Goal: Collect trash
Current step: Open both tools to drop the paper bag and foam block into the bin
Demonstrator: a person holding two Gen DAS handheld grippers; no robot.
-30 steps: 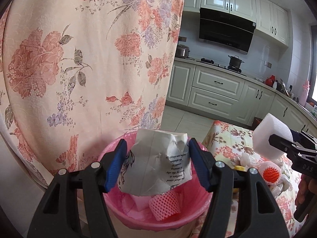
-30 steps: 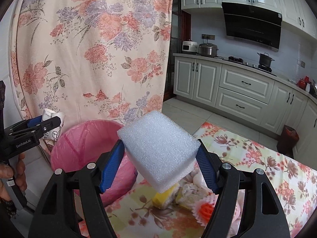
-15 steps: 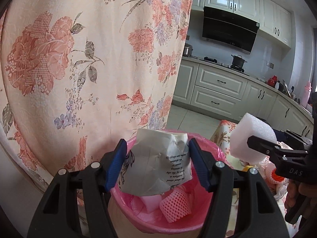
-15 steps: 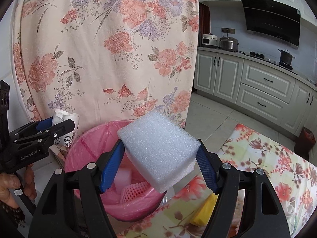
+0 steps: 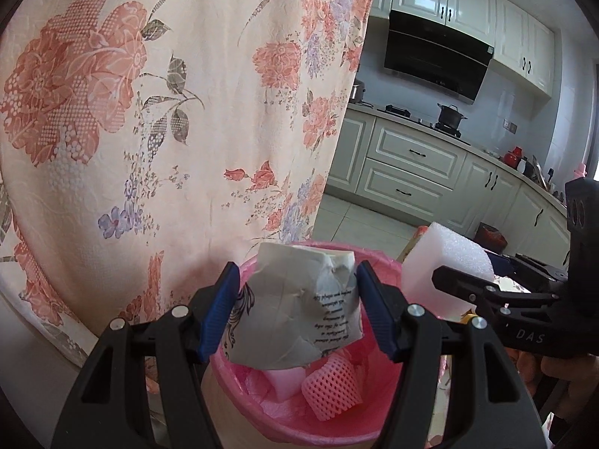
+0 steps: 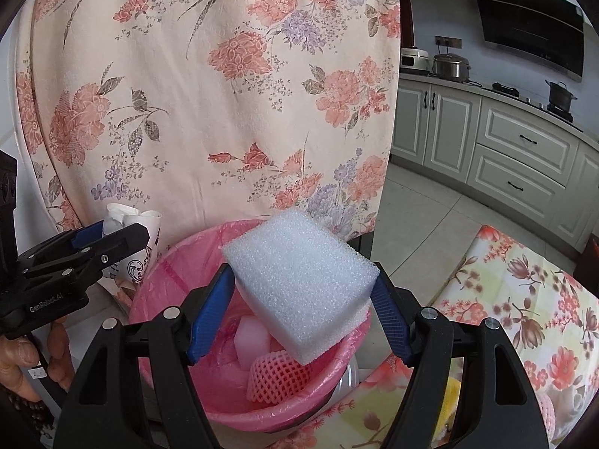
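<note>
Holding two pieces over the bin, I have both hand-held grippers loaded. Left hand-held gripper is clenched on the crumpled paper, lower centre of its view, above the near side of the bin mouth. Right hand-held gripper is clenched on the foam block, centre of its view, over the right part of the mouth. Bin already holds a pink net sleeve and a white foam chunk.

Risks as I read them:
- Foam looks light and wide; one corner hangs past the jaw. If I let go while it sits toward the rim, it may tip off the edge onto the bench cloth at lower right.
- Paper may stay wedged between the pads when the jaws part, or fall against the rim and roll out toward the curtain.
- In the left view the right hand-held gripper is just beside mine at mid right, foam near my right jaw. Dropping both at once could knock one piece off line.
- Liner is loose at the rim; a jaw snagging it could drag the bin.

Room: curtain hangs close behind the bin, so there's little space at the upper side of the frame. Bench edge crowds lower right. Best clearance is straight up and back toward me. Bin mouth fits either piece, so I'd go one at a time.
</note>
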